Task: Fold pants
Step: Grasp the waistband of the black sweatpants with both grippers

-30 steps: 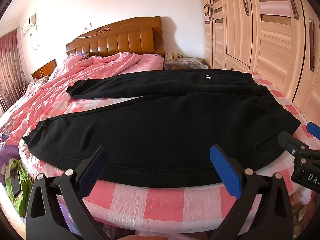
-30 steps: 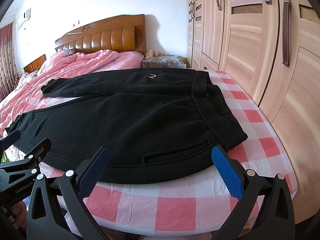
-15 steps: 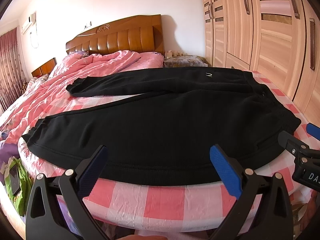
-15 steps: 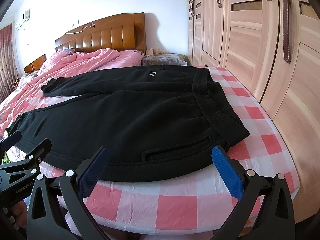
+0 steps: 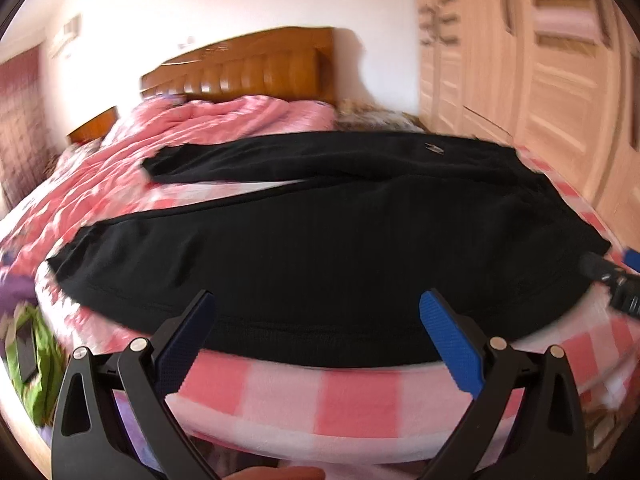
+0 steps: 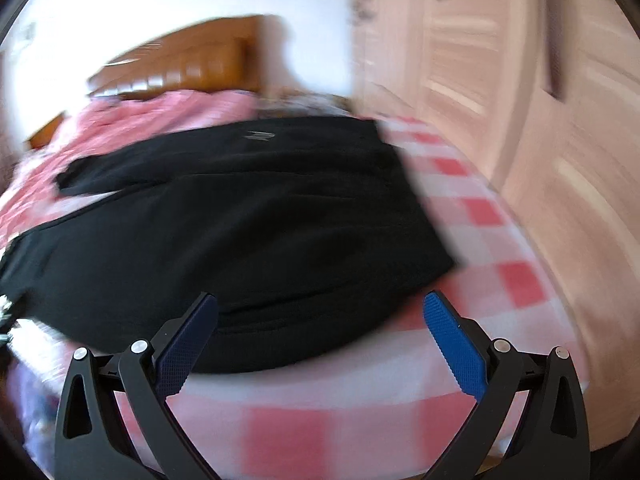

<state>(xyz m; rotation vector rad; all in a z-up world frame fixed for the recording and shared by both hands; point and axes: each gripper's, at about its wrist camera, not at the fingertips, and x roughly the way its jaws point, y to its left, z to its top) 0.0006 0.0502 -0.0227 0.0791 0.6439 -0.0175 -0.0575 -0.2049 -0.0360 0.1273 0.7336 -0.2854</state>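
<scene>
The left tongs stand wide apart with nothing between their blue pads, poised just short of the near hem of the black pants. The right tongs are likewise spread and empty, facing the waistband end of the same garment. Neither pair touches cloth yet.

Ahead of both, the pants lie flat across the bed, on its pink checked sheet, with the near leg running along the mattress edge and the far leg angled away beyond it, toward the pink quilt. The waistband sits to the right of the left tongs, close to where the tip of the right tongs shows at the frame's edge. Both views are smeared, the right one heavily, so seam and pocket detail cannot be read.

The main risk, as I judge it, is the grasp: the pants' edge lies flush on the soft sheet, so the pads could close on sheet together with fabric, or catch only the top layer and leave the lower one behind, giving a crooked fold. A hasty closing could also miss the hem. Because the near leg lies right at the mattress edge, a pull toward the tongs might drag the garment off the bed. Uneven lifting by the two sides would skew the legs, and they already lie splayed rather than aligned.
</scene>
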